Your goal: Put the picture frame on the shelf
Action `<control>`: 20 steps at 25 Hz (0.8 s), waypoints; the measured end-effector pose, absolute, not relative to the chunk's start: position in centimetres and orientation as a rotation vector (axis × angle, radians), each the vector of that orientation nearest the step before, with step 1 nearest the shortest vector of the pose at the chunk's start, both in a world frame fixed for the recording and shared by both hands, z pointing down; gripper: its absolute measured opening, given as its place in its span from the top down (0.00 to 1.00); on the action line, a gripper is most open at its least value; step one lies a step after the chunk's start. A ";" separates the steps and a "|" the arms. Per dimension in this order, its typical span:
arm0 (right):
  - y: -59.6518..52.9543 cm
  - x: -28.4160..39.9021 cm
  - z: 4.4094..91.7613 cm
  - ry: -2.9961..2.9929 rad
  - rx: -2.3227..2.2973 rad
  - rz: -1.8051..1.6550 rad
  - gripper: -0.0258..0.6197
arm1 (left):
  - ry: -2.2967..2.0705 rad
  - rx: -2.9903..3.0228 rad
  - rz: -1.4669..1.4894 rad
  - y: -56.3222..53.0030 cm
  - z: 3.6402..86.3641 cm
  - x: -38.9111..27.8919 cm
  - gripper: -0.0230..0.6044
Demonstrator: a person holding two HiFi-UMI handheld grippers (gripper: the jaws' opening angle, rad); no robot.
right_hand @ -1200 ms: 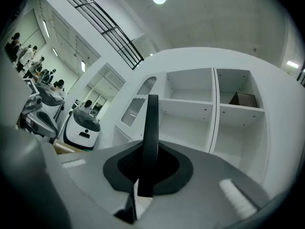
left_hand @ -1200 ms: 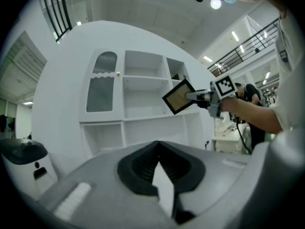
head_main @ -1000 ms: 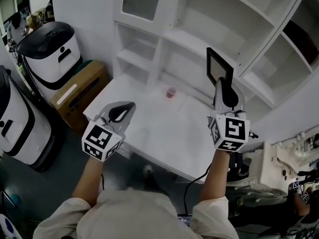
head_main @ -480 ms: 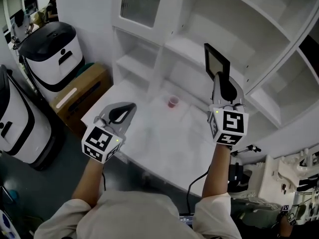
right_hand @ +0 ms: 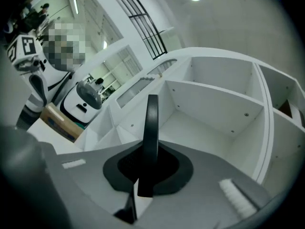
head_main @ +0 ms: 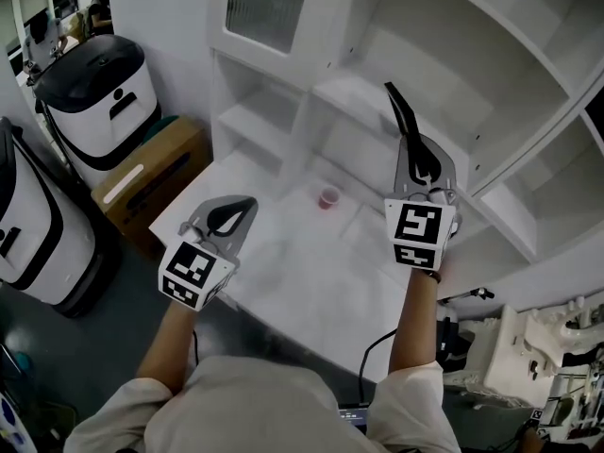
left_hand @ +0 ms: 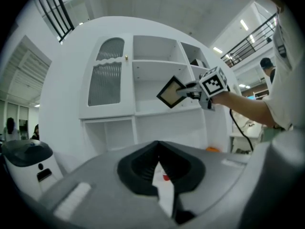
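The black picture frame (head_main: 404, 116) stands upright and edge-on in my right gripper (head_main: 415, 154), which is shut on its lower edge. It is held up in front of the white shelf unit (head_main: 363, 97), level with a middle shelf board. In the right gripper view the frame (right_hand: 151, 128) rises from between the jaws of the right gripper (right_hand: 145, 171), with an empty shelf bay (right_hand: 205, 128) behind it. The left gripper view shows the frame (left_hand: 172, 92) and its light face. My left gripper (head_main: 236, 206) is shut and empty over the table's left part.
A small pink cup (head_main: 328, 197) stands on the white table (head_main: 283, 272) near the shelf unit's foot. Left of the table are a cardboard box (head_main: 151, 173), a white machine with a black lid (head_main: 94, 92) and another white-and-black machine (head_main: 28, 243).
My right gripper has carried the frame up and farther towards the shelf and rolled it, so it now shows edge-on. The left gripper keeps about the same place in view.
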State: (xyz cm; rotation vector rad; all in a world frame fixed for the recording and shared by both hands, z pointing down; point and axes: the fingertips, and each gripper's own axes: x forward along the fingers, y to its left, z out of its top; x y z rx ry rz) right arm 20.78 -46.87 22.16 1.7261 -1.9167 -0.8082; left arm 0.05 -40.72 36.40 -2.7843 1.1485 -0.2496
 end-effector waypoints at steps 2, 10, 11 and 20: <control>-47.5 20.2 22.5 -1.869 1.676 -0.854 0.93 | 1.149 -2.794 -0.254 -41.0 36.8 0.2 0.96; -49.1 18.1 24.4 -1.710 1.488 -1.009 0.93 | 1.136 -2.826 -0.246 -41.6 37.4 0.5 0.96; -49.2 17.9 24.5 -1.695 1.471 -1.024 0.93 | 1.135 -2.829 -0.246 -41.6 37.5 0.4 0.96; -50.8 17.3 26.7 -1.545 1.263 -1.075 0.91 | 1.141 -2.841 -0.218 -41.9 37.3 0.3 0.96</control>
